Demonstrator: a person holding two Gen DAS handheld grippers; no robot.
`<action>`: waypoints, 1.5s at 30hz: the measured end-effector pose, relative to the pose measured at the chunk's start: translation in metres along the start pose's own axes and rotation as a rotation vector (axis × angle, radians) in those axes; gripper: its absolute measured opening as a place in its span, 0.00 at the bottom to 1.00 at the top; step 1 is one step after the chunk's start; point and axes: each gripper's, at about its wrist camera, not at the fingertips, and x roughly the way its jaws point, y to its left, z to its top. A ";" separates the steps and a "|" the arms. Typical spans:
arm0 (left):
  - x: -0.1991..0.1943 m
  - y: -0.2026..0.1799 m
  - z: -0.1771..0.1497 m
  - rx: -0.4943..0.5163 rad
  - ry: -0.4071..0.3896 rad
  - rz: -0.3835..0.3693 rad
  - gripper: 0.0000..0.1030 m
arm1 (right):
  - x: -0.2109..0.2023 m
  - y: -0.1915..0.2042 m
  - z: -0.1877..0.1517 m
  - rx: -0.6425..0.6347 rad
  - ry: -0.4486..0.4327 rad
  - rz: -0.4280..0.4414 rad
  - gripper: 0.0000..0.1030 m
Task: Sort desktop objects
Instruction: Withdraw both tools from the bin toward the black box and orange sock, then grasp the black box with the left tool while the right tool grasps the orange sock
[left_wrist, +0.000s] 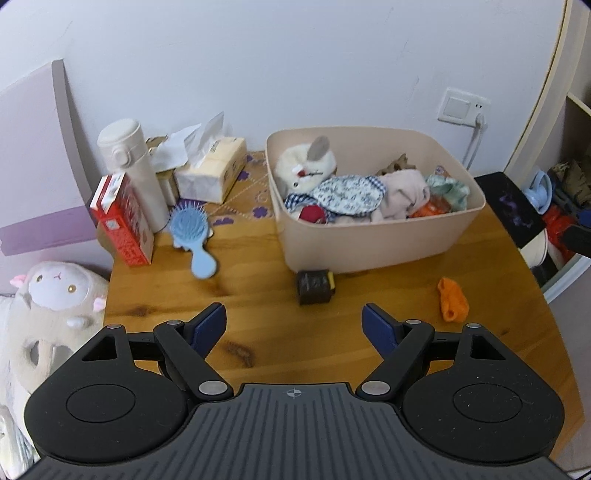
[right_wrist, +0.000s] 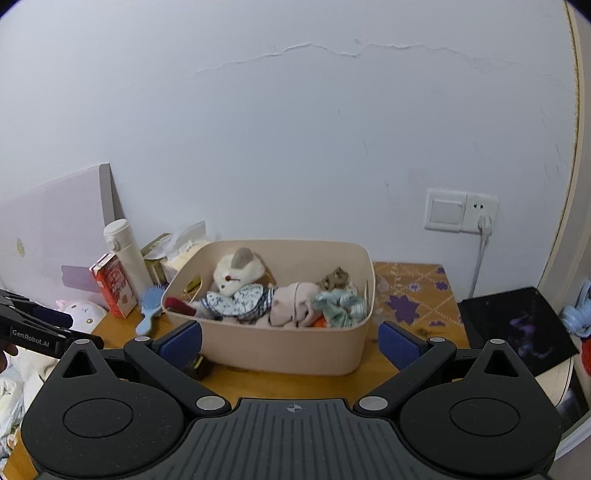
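A beige bin (left_wrist: 388, 243) stands on the wooden table (left_wrist: 258, 295), holding a white plush toy (left_wrist: 304, 164) and several small cloth items. It also shows in the right wrist view (right_wrist: 295, 350). In front of it lie a dark tape measure (left_wrist: 314, 287) and a small orange object (left_wrist: 452, 299). A blue hairbrush (left_wrist: 192, 232) lies to the left. My left gripper (left_wrist: 293, 325) is open and empty, just short of the tape measure. My right gripper (right_wrist: 291, 339) is open and empty, held in front of the bin.
A white flask (left_wrist: 129, 166), a red carton (left_wrist: 123, 218) and a tissue pack (left_wrist: 210, 170) stand at the back left. A sheep plush (left_wrist: 55, 302) sits off the table's left edge. A black board (right_wrist: 517, 325) and shelves are on the right.
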 end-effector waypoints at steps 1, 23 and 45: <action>0.002 0.001 -0.003 0.001 0.004 0.000 0.79 | -0.001 -0.001 -0.005 0.007 -0.004 0.002 1.00; 0.066 -0.015 -0.044 0.026 0.067 -0.028 0.80 | 0.034 -0.026 -0.100 0.028 0.047 -0.049 1.00; 0.150 -0.028 -0.032 -0.012 0.074 -0.010 0.80 | 0.113 -0.036 -0.128 -0.032 0.131 -0.042 1.00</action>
